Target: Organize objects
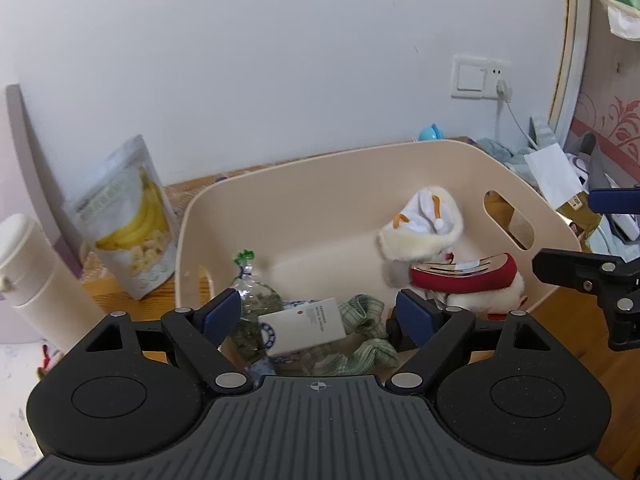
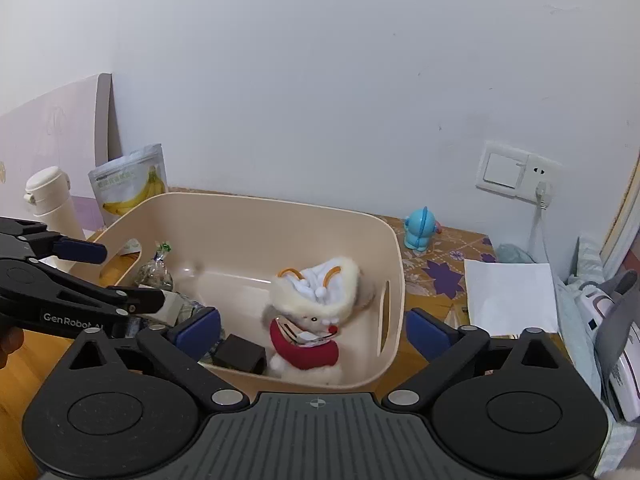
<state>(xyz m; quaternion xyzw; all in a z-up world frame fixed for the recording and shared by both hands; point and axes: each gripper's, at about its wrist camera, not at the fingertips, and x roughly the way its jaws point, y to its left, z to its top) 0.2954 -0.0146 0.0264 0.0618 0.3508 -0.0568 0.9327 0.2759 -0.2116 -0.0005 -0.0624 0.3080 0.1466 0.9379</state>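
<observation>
Left wrist view: your left gripper (image 1: 318,314) hangs over the near rim of the beige bin (image 1: 304,184), jaws spread wide with nothing between them. Below its pads lie a white card-like packet (image 1: 306,326), a green knitted cloth (image 1: 366,336) and a clear bag of dried greens (image 1: 254,300), all packed into the bin's near-left corner. The plush toy with the red scarf (image 1: 436,256) sits against the right wall, beside the handle slot. The bin floor toward the far wall is bare.

Right wrist view: your right gripper (image 2: 314,332) is also wide open and empty. Its left pad stands inside the bin; its right pad stands outside the right wall, so the 2 pads straddle that wall. A dark small box (image 2: 240,354) lies by the near wall, just beside the plush toy.

Outside the bin, the banana chip pouch (image 1: 132,216) and white flask (image 1: 36,280) stand to its left; the blue figurine (image 2: 418,228) stands behind its right corner, and white paper (image 2: 510,296) lies well apart to the right.
</observation>
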